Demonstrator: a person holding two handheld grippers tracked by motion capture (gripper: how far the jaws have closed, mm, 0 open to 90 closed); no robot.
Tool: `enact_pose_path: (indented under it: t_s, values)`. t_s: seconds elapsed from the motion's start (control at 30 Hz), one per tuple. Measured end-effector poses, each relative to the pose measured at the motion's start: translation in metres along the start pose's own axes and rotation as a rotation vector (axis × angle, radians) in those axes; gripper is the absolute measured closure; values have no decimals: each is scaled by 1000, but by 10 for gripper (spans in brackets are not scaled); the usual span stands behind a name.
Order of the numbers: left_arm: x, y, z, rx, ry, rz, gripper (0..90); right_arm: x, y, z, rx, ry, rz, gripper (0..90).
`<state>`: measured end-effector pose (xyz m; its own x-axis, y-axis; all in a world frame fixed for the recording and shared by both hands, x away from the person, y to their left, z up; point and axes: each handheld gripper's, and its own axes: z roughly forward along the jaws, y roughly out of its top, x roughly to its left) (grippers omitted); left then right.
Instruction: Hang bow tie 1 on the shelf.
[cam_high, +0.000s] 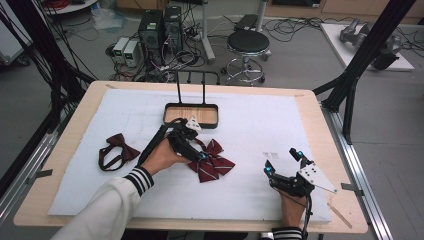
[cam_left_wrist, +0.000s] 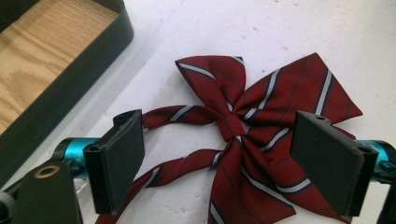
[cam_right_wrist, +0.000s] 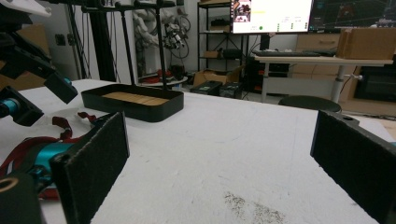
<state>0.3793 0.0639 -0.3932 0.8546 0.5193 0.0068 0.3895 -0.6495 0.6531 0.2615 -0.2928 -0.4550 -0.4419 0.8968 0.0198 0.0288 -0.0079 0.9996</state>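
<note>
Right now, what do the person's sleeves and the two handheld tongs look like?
Both sleeves are white with dark striped cuffs, as on the left sleeve. The left tongs and right tongs have flat black rectangular pads on teal fittings. Each black body carries a grey three-cornered plate, and a black cable trails along the left forearm.

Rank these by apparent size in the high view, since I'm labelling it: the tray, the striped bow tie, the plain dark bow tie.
1. tray, clearly largest.
2. striped bow tie, partly covered by the left gripper.
3. plain dark bow tie, only slightly smaller; close call.
</note>
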Motion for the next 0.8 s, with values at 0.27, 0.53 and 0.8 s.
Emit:
enact_pose_path:
  t_s: [0.27,0.53,0.8]
  values:
    - [5,2,13,70,-3,-53,217,0,0,0,0,-2,1,36]
    - [1,7,24,151,-42,-66,286,-1,0,0,-2,-1,4,36]
    - [0,10,33,191,-39,-57,360,-1,0,0,-6,-4,2,36]
